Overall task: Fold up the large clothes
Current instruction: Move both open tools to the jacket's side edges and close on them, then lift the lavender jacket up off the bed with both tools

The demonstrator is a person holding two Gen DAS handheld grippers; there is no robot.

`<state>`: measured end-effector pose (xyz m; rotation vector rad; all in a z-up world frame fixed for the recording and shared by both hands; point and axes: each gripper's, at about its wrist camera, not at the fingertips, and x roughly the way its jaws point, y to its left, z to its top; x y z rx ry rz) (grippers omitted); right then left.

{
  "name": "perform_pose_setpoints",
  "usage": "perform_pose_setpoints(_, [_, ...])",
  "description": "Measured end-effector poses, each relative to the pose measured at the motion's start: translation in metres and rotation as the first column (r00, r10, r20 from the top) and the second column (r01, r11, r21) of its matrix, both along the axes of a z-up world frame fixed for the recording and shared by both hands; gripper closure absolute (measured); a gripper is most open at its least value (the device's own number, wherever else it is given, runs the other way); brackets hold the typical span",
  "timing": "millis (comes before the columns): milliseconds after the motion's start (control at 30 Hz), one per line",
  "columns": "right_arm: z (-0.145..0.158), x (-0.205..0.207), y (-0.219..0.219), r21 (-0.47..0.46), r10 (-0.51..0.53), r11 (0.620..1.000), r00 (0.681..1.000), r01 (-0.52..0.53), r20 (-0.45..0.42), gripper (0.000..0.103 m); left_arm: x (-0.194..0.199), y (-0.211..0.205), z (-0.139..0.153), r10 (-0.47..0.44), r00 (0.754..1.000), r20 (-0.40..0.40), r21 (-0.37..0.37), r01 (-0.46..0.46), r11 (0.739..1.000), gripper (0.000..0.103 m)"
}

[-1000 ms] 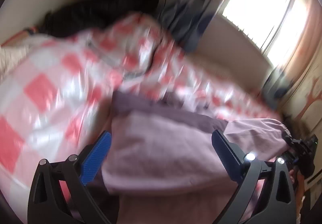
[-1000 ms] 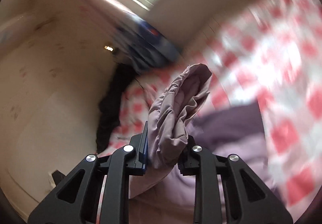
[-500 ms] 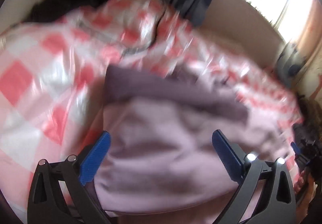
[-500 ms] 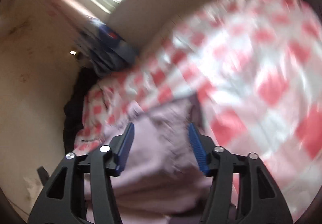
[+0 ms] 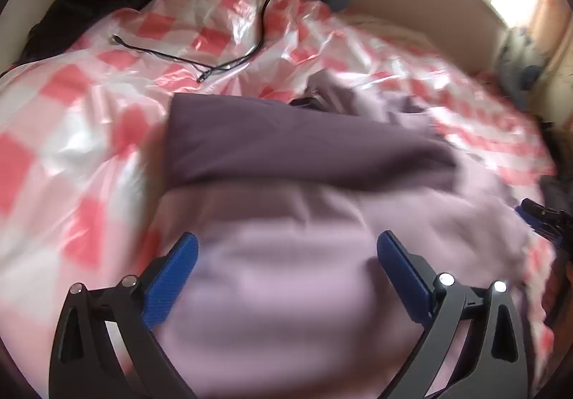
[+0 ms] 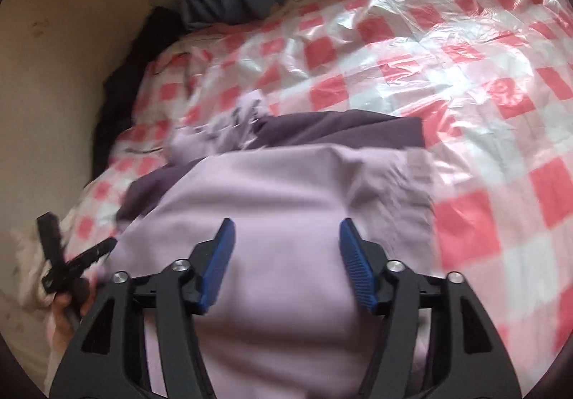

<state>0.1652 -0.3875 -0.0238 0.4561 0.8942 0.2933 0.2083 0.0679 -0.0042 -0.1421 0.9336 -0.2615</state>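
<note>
garment: lilac garment (image 5: 286,277) with a dark purple part (image 5: 286,148) lies on the bed, over its red-checked plastic cover (image 5: 89,119).
left tool: your left tool (image 5: 286,266) is released, jaws wide, above the lilac cloth, gripping nothing.
right tool: your right tool (image 6: 286,255) is released too, jaws apart above the cloth.
extras: black cable (image 5: 215,62) on the cover, behind the garment.
</note>
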Motion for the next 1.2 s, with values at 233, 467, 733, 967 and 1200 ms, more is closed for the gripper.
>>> perform_pose_setpoints(233, [0.006, -0.196, -0.068, 0.076, 0.057, 0.996, 0.987, -0.047, -0.148, 0.013, -0.165, 0.087, 0.018, 0.027, 0.998, -0.056, -0.088, -0.032, 0.996, 0.007])
perform_pose_setpoints(467, [-0.042, -0.323, -0.055, 0.224, 0.182, 0.968, 0.932, -0.114, -0.314, 0.013, -0.289, 0.13, -0.013, 0.052, 0.976, -0.213, -0.253, -0.106, 0.962, 0.007])
perform_pose_setpoints(733, [-0.049, -0.375, -0.029, 0.363, 0.335, 0.908, 0.882, -0.209, -0.331, 0.012, -0.358, 0.183, -0.008, 0.129, 0.949, -0.289, -0.375, -0.236, 0.896, 0.007])
perform_pose_setpoints(967, [-0.056, -0.377, -0.018, 0.391, 0.357, 0.896, 0.867, -0.212, -0.348, 0.009, -0.378, 0.176, -0.039, 0.02, 0.922, -0.387, -0.405, -0.189, 0.894, 0.007])
perform_pose_setpoints(1200, [-0.048, -0.372, -0.008, 0.393, 0.34, 0.894, 0.896, -0.213, -0.287, 0.043, -0.379, 0.151, -0.044, 0.021, 0.919, -0.395, -0.347, -0.17, 0.922, 0.033])
